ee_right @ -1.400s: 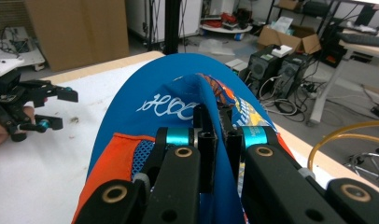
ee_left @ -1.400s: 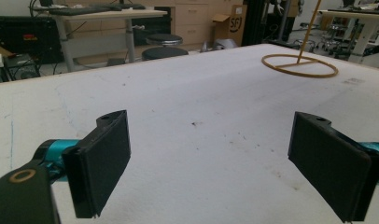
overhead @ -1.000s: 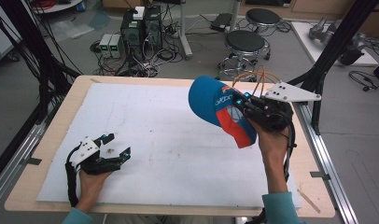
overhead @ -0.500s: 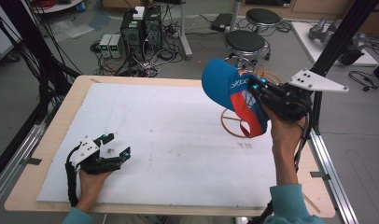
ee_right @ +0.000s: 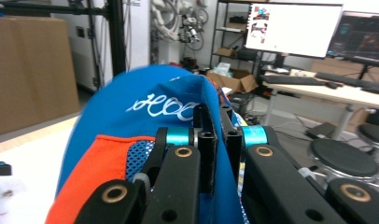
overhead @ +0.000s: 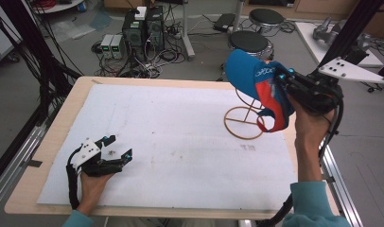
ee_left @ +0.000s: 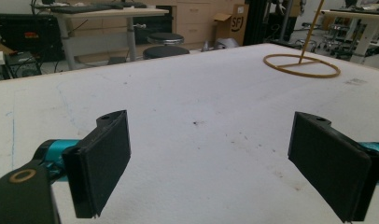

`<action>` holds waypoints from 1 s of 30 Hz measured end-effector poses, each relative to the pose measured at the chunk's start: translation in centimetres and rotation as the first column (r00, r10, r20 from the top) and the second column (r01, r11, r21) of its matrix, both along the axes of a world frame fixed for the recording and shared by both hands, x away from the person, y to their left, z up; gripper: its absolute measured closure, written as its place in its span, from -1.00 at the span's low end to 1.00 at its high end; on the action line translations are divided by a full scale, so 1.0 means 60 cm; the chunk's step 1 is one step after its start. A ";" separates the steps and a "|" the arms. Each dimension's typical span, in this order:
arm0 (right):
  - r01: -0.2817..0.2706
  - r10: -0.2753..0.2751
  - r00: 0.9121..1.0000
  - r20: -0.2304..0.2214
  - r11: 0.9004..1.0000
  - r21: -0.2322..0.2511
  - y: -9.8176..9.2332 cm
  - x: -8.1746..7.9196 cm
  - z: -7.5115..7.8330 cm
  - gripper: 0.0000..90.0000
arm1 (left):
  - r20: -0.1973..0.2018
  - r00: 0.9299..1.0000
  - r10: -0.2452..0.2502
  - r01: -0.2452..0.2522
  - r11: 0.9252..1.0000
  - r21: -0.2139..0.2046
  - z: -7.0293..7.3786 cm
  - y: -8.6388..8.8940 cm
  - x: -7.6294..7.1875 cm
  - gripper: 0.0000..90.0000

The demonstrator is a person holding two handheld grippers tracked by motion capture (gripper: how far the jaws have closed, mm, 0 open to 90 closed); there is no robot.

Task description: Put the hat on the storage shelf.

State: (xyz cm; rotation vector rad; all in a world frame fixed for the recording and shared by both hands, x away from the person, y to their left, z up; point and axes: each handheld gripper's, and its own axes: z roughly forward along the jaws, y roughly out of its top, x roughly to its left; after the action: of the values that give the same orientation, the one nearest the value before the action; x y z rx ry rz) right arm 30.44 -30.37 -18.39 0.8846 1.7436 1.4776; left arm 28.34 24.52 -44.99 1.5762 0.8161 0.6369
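Above the table's far right, the right gripper [overhead: 287, 80] pinches a blue cap [overhead: 249, 71] over a wire stand [overhead: 244, 122]; misjudged, it could topple the stand. Near left, the left gripper [overhead: 115, 149] rests wide open, empty.

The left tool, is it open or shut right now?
Open. The left tool rests on the white mat with its two black jaws standing far apart and nothing between them; the high view shows the same spread.
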 end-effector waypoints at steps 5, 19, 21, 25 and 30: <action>0.048 -0.048 0.999 0.013 0.999 -0.015 -0.018 -0.006 0.013 0.97 | 0.003 1.000 -0.002 0.002 1.000 0.003 0.000 0.000 0.000 -0.71; 0.164 -0.164 0.986 -0.028 0.986 0.009 -0.066 0.046 0.004 0.97 | -0.001 1.000 -0.003 0.003 1.000 0.001 0.000 0.000 0.000 -0.71; 0.166 -0.166 0.986 -0.034 0.986 0.013 -0.067 0.049 0.001 0.97 | 0.000 1.000 -0.004 0.004 1.000 0.001 0.000 0.000 0.000 -0.71; 0.174 -0.174 0.983 -0.056 0.985 0.010 -0.068 0.065 -0.014 0.97 | 0.002 1.000 -0.005 0.005 1.000 0.001 0.000 0.000 0.000 -0.71; 0.199 -0.200 0.978 -0.057 0.980 -0.012 -0.066 0.082 -0.029 0.97 | 0.003 1.000 -0.007 0.007 1.000 0.004 0.000 0.000 -0.001 -0.71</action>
State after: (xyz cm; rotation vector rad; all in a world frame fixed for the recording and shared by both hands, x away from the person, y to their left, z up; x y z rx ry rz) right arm 35.38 -34.31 -20.15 1.0751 1.6465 1.3262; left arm 28.29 24.52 -44.99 1.5809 0.8071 0.6364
